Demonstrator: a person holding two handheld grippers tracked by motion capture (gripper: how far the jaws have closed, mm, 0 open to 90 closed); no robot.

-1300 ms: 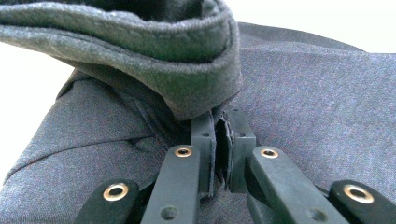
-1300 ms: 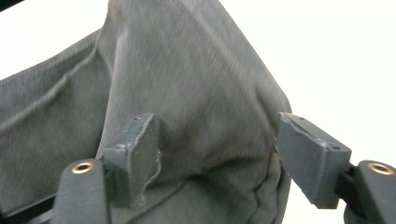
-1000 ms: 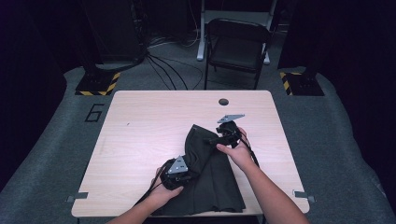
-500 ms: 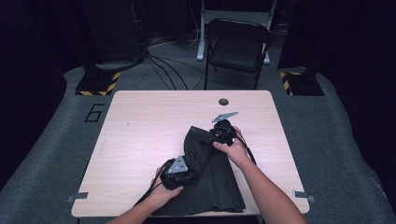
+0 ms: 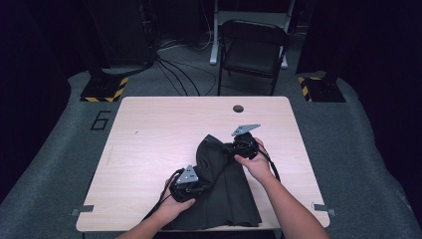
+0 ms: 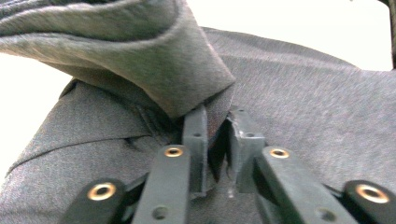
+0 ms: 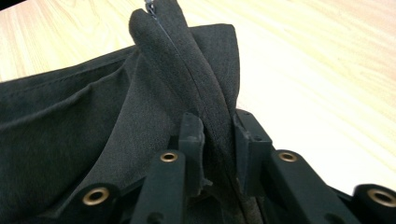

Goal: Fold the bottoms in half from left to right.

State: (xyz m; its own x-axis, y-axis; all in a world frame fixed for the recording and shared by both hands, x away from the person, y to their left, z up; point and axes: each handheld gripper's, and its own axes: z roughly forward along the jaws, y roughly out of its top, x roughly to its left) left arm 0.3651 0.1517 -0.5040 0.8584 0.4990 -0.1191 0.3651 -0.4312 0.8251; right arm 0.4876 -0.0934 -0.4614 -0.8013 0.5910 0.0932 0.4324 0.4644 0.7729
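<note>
A dark grey garment (image 5: 230, 199) lies crumpled on the wooden table (image 5: 149, 139), hanging over its near edge. My left gripper (image 5: 201, 187) is at the garment's left edge. Its jaws have just been opening, and a thin fold of cloth (image 6: 303, 93) sits loosely between the fingers of the left gripper (image 6: 217, 128). My right gripper (image 5: 227, 148) is at the garment's top end. Its jaws have just been closing, and the right gripper (image 7: 218, 128) is shut on a thick fold of the garment (image 7: 93, 130) that carries a zipper (image 7: 173, 42).
A round hole (image 5: 238, 108) sits near the table's far edge. A folding chair (image 5: 254, 50) stands behind the table, with cables and two yellow-black striped bases (image 5: 102, 89) on the floor. Bare wood lies left of and beyond the garment.
The right gripper has shifted slightly at the garment's top end, and the cloth there is bunched more tightly. The left hand has stayed in place.
</note>
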